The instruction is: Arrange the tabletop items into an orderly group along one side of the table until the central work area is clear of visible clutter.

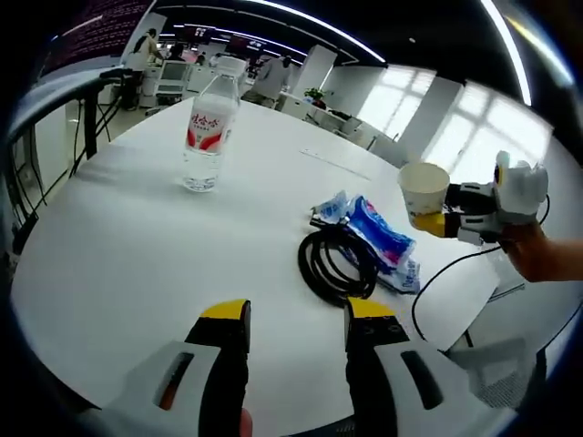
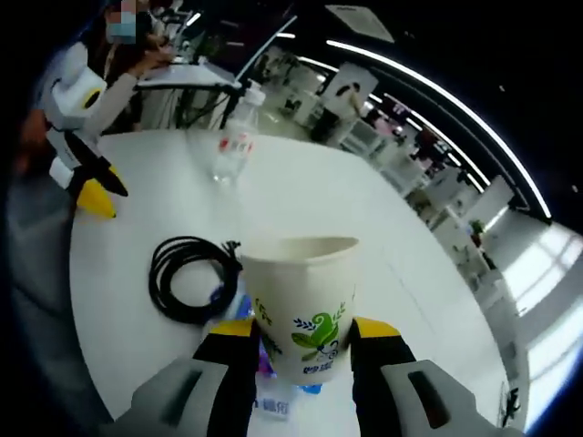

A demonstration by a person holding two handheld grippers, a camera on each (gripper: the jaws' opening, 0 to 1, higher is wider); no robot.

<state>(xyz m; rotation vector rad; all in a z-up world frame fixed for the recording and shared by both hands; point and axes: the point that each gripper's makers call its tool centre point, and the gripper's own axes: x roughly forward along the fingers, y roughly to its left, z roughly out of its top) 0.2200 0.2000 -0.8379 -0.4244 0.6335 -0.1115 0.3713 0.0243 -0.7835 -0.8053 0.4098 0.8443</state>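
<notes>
Paper cup [image 2: 305, 305]: upright, raised above the white table [image 2: 364, 237], over the blue packet [image 1: 378, 232].
Right gripper [image 2: 305, 341]: jaws clamped on the cup's sides.
Left gripper [image 1: 296, 319]: jaws parted, holding nothing, above the table near the coiled black cable [image 1: 337, 264].
Water bottle [image 1: 208, 127]: standing upright, well apart.

My left gripper [image 1: 296, 330], jaws parted, hangs over the white table [image 1: 118, 264]. Water bottle [image 1: 208, 127] upright at 11 o'clock. Coiled black cable [image 1: 335, 264] at 1 o'clock, touching a blue wrapper [image 1: 378, 232]. At 3 o'clock, my right gripper [image 1: 435, 221] clasps a paper cup [image 1: 424, 191].
</notes>
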